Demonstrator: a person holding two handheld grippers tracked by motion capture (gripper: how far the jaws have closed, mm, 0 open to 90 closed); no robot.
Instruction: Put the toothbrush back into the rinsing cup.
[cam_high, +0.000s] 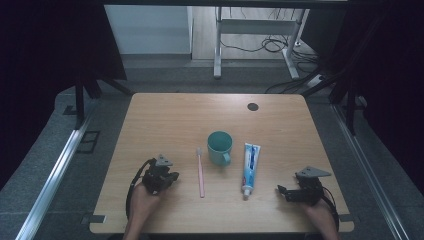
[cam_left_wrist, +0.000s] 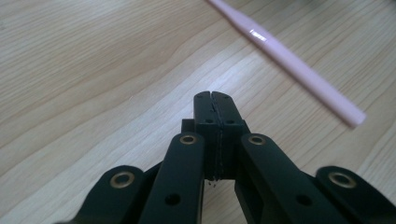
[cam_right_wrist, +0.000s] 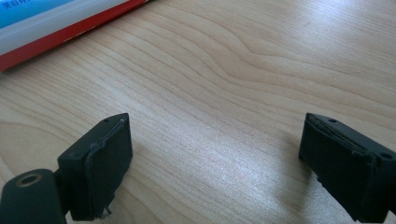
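1. While the left gripper (cam_left_wrist: 214, 100) rests low over the table (cam_high: 165, 115), its jaws are pressed fully together w/ nothing between; pads meet flat, matte black.
2. Pink toothbrush (cam_left_wrist: 299, 70) lies just beside it, apart, not touched: slim, smooth plastic stick, glossy highlight.
3. Right gripper (cam_right_wrist: 215, 158) has jaws spread wide, nothing held; bare wood between the rubbery black pads.
4. Toothpaste tube (cam_high: 250, 169) lies flat near the right gripper, apart: white/blue w/ red edge, cap toward the person.
5. Teal mug (cam_high: 220, 146) stands upright btw toothbrush and tube, handle toward the person.
6. Table: light wood-grain laminate, rounded corners.
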